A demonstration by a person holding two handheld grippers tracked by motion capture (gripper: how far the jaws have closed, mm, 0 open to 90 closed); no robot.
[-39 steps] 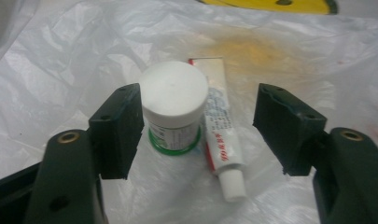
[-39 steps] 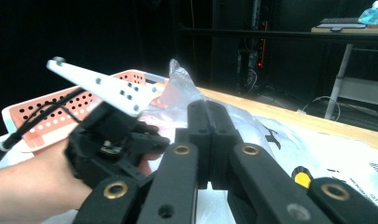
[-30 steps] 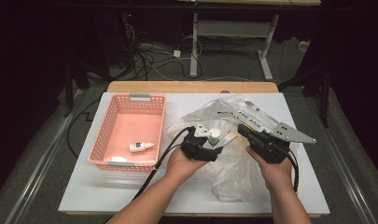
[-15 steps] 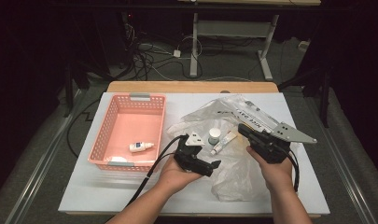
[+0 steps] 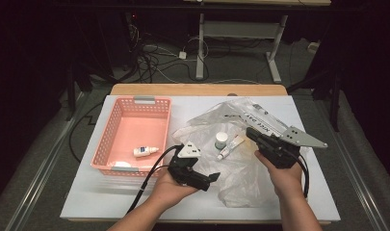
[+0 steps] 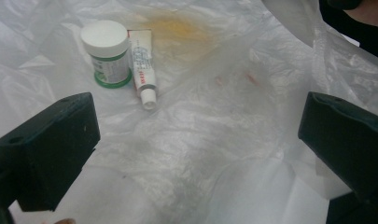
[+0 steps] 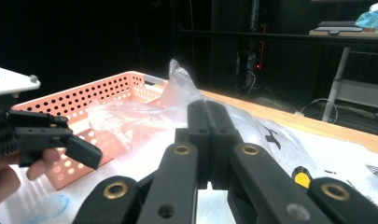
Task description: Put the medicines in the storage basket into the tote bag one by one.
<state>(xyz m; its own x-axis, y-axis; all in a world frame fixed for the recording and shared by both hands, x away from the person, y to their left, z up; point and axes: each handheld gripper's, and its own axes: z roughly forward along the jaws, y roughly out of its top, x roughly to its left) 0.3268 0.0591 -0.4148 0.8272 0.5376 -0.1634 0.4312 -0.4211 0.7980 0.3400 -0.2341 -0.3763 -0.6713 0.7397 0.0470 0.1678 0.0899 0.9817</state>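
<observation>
A clear plastic bag (image 5: 240, 178) lies crumpled on the white table top. On the plastic stand a small white-capped jar (image 5: 221, 140) (image 6: 107, 53) and, lying beside it, a white tube (image 5: 230, 147) (image 6: 142, 70). My left gripper (image 5: 207, 180) (image 6: 196, 140) sits nearer the person than these two. Its jaws have just been opening, stand wide, and hold nothing. My right gripper (image 5: 250, 132) (image 7: 207, 107) is at the bag's right side, shut on a raised flap of the bag.
A pink perforated basket (image 5: 135, 101) stands at the left with a small white bottle (image 5: 145, 151) inside. Black cables trail from both grippers toward the near table edge. A wooden strip borders the table's far side.
My left gripper let go of the jar, opened wide and drew back toward the person. The jar now stands free beside the tube. The right gripper has held still.
</observation>
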